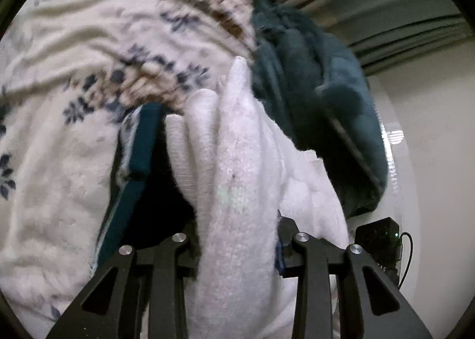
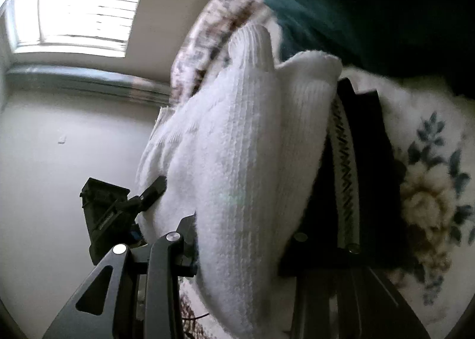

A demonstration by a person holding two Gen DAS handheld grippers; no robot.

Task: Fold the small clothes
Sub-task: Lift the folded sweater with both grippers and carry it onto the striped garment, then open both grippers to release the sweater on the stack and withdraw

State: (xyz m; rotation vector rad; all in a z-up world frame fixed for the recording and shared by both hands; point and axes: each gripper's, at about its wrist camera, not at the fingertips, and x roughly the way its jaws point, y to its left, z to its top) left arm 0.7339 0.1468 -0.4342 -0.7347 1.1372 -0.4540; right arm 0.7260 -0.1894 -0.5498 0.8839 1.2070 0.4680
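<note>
Both grippers (image 1: 237,238) (image 2: 237,238) pinching white sock (image 1: 237,166), teal cloth (image 1: 320,86) behind, floral blanket (image 1: 65,66)

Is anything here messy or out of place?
The white sock is bunched between both grippers, not flat. A dark green garment lies crumpled behind it on the floral blanket. Both views are motion-blurred, so finer damage can't be judged.
</note>
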